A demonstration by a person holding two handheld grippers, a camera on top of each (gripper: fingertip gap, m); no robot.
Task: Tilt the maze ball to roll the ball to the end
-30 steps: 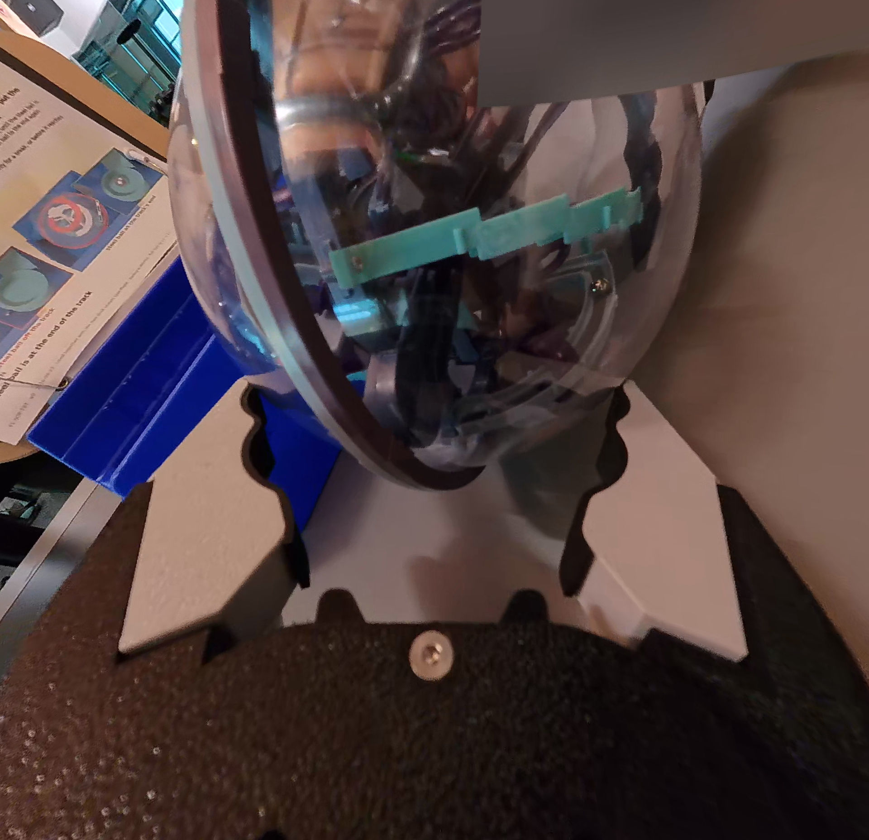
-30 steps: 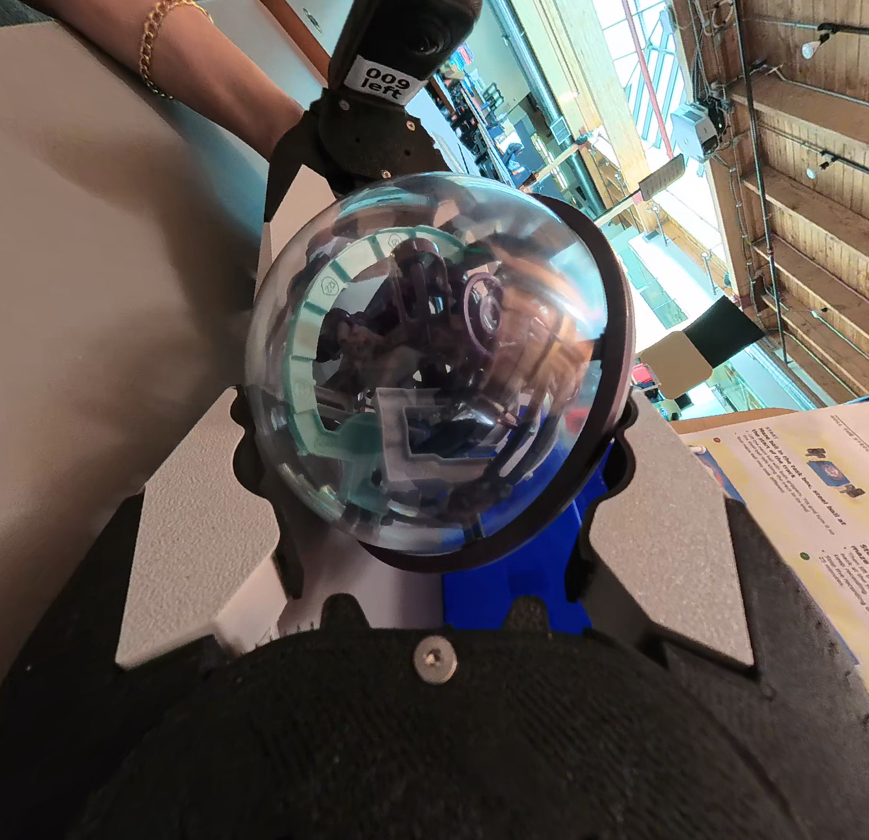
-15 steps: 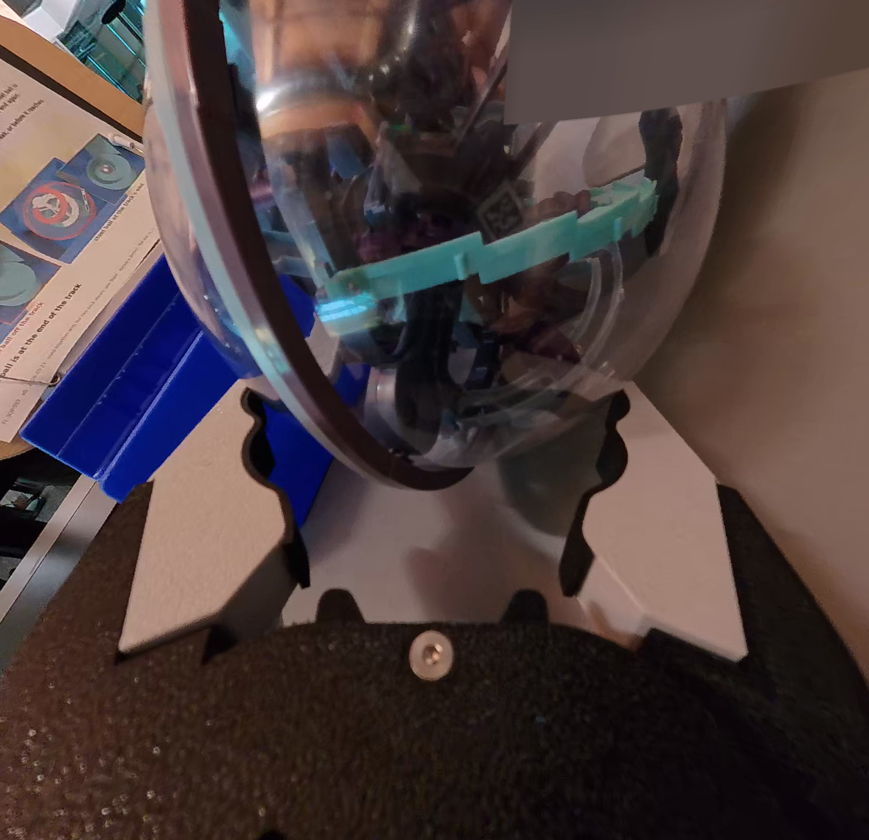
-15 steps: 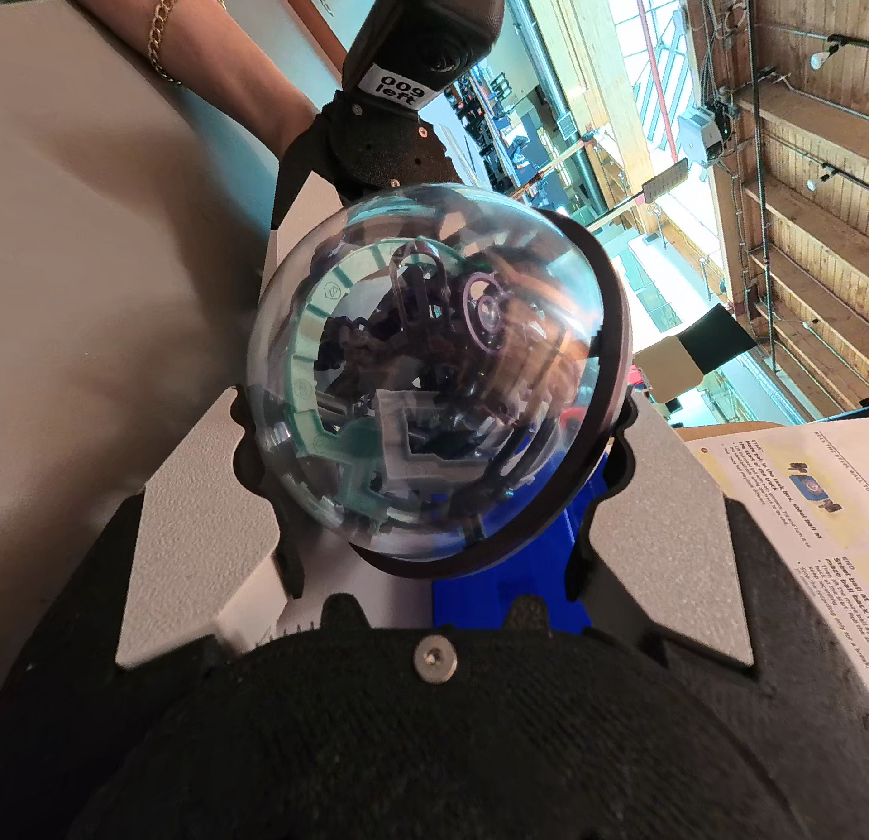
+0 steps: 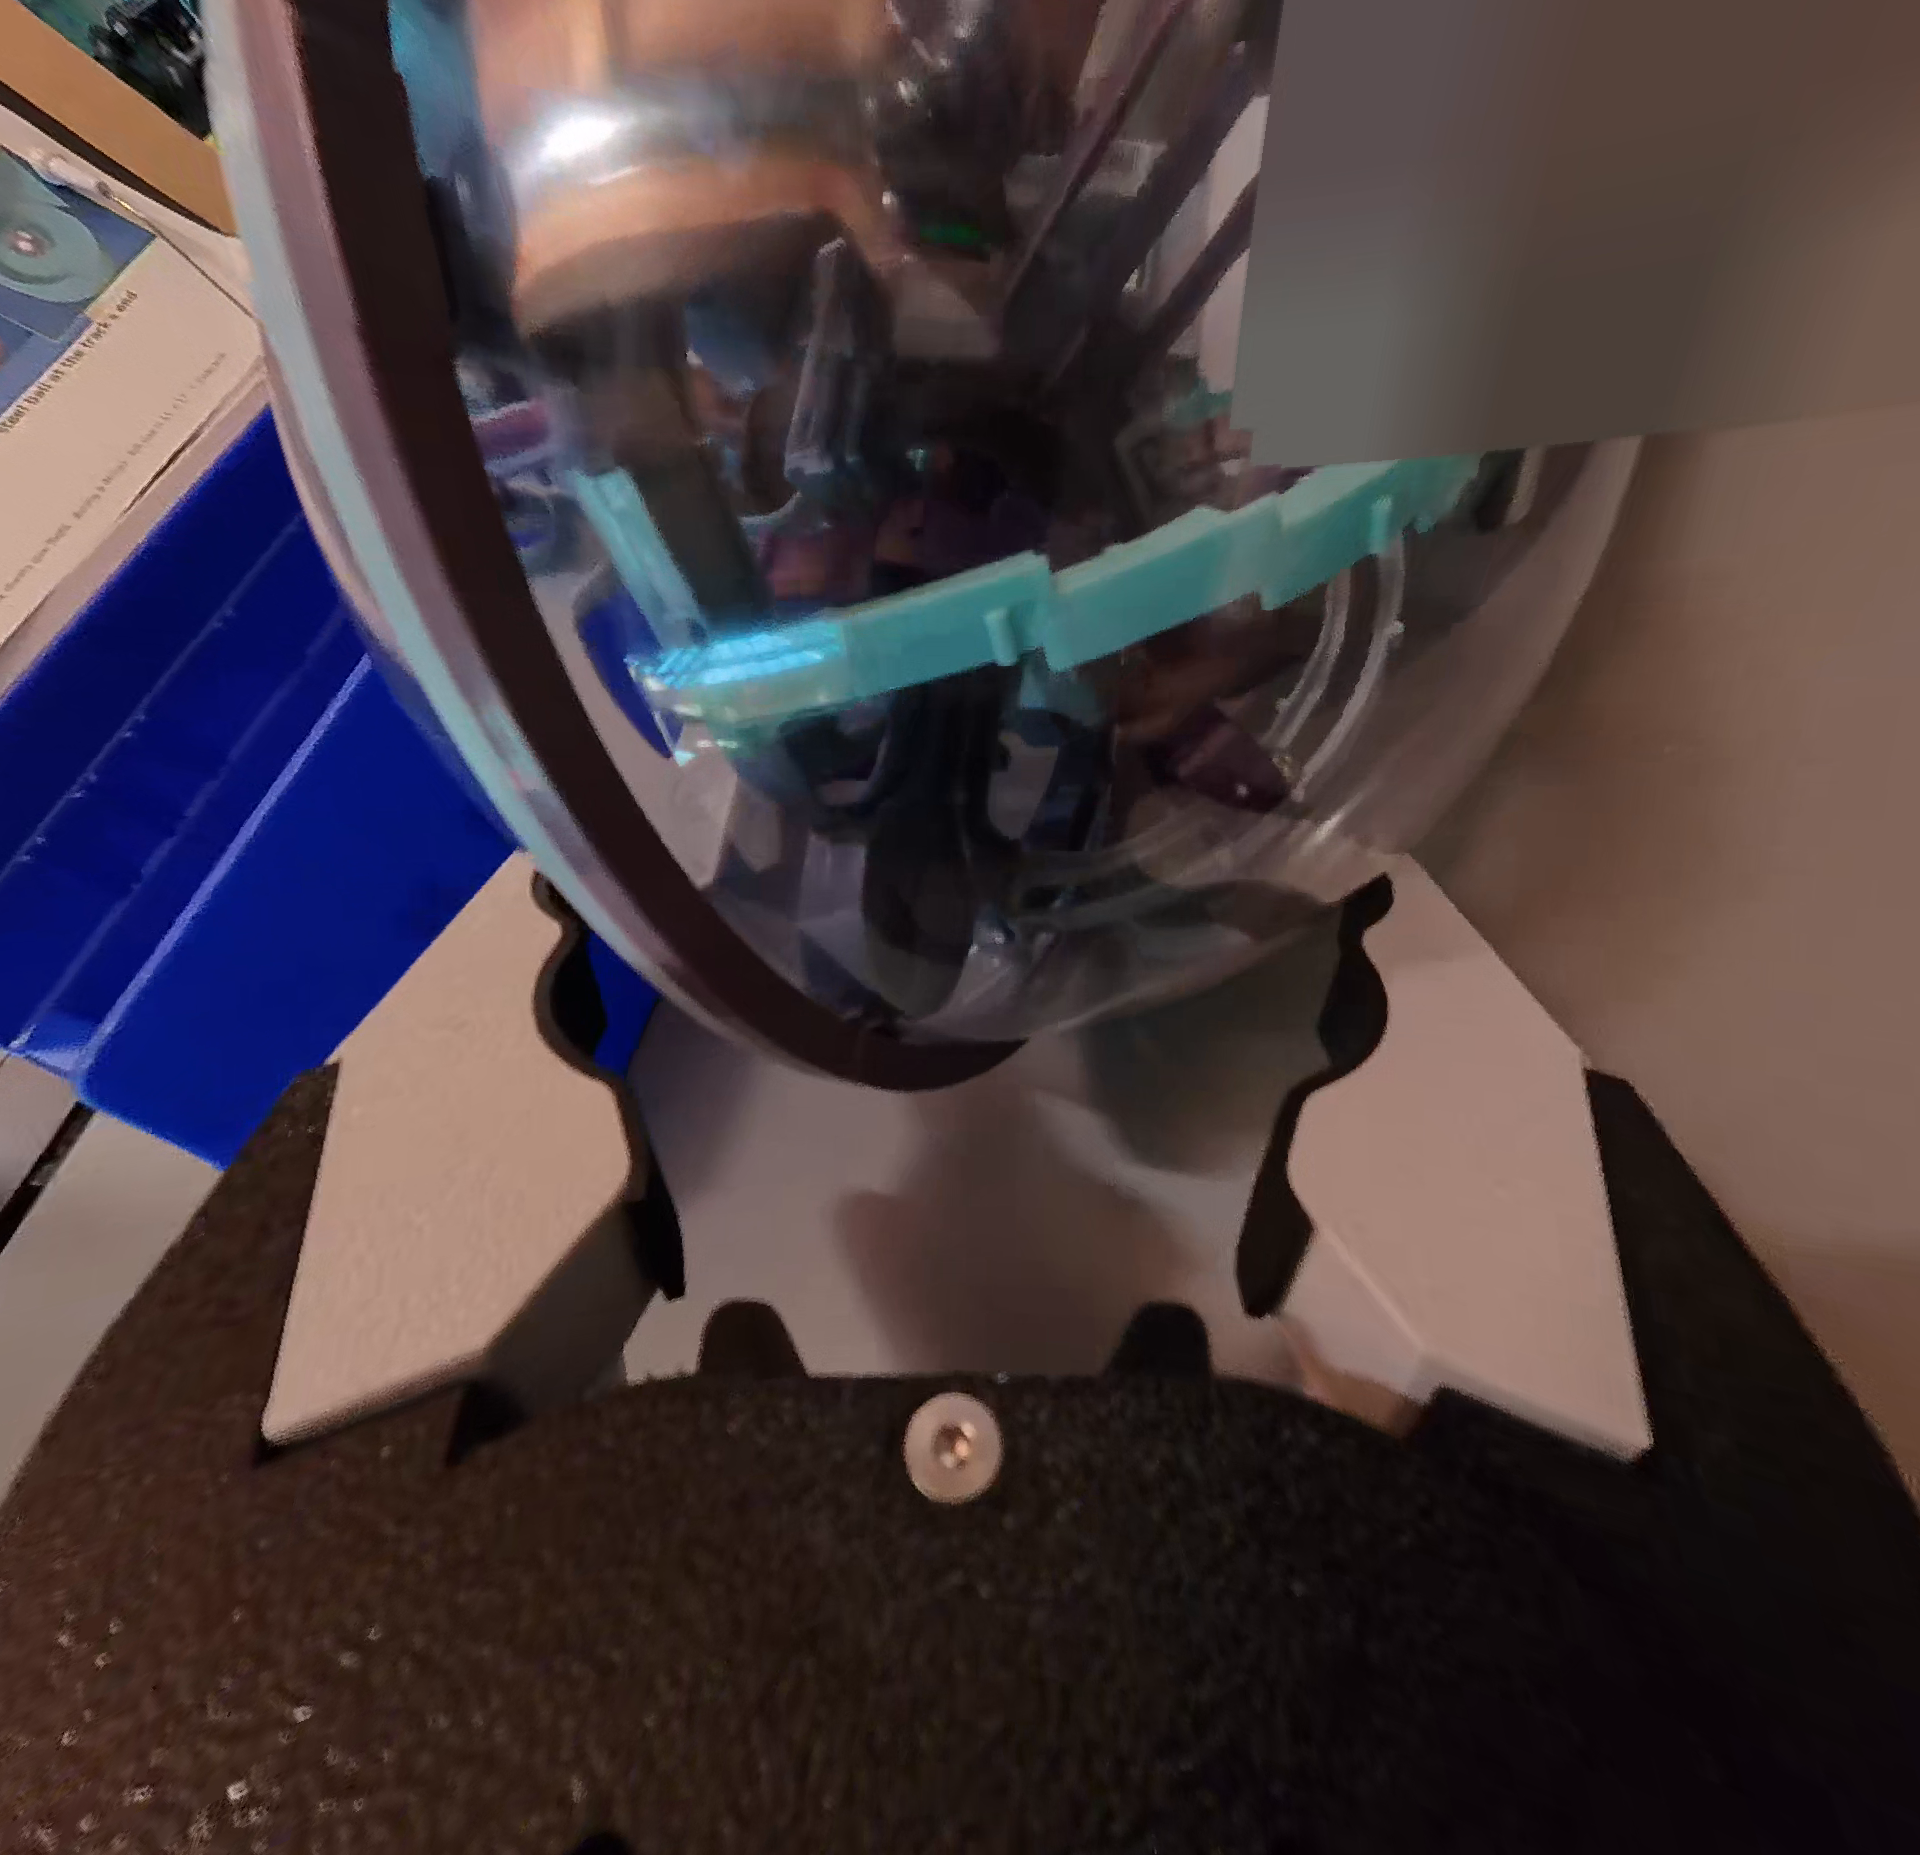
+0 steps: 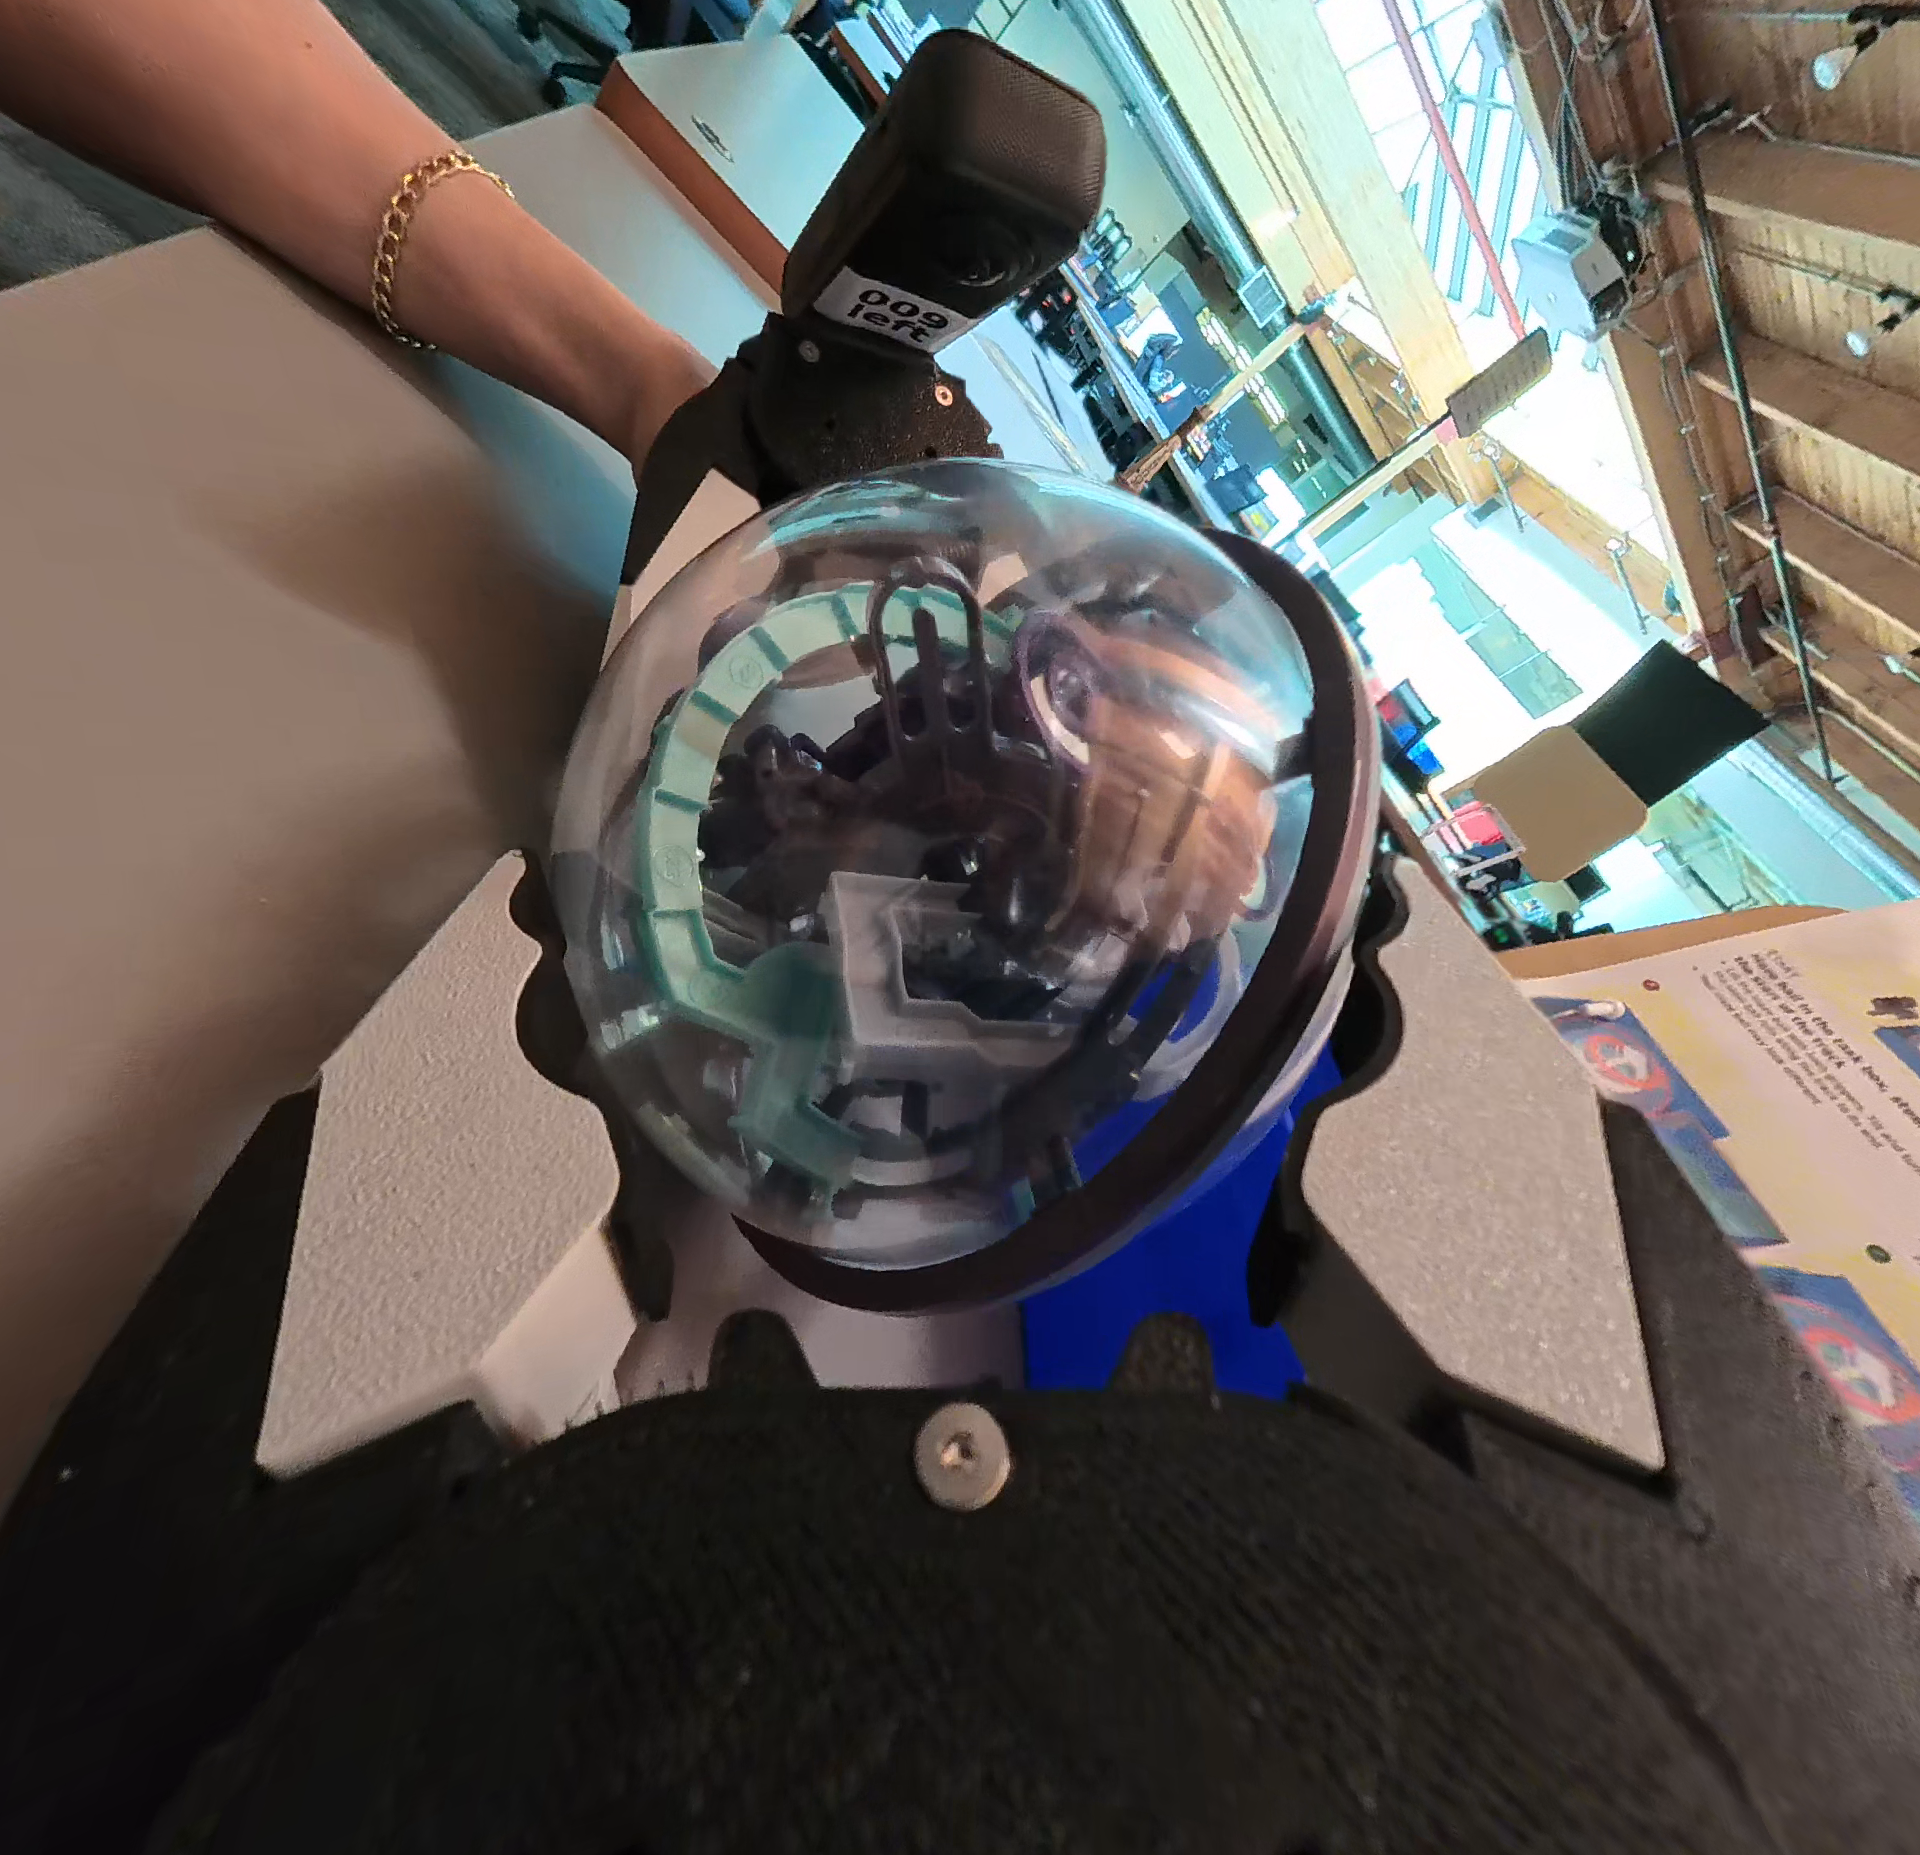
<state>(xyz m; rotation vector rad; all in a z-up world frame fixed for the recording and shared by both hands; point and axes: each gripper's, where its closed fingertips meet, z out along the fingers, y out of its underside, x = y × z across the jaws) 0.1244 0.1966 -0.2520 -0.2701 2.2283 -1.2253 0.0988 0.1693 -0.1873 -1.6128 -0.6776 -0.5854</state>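
Maze ball (image 6: 935, 891) sits clamped between the left claw (image 5: 956, 974) and right claw (image 6: 956, 1026), both clenched on its shell. Small ball inside: can't tell where. Tilt slowly, both claws together, following the teal track (image 5: 1122, 600)

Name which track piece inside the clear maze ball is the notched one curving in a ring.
The pale teal track inside the maze ball: it arcs in a ring with dark notches along it, while the grey piece beside it is angular and boxy.
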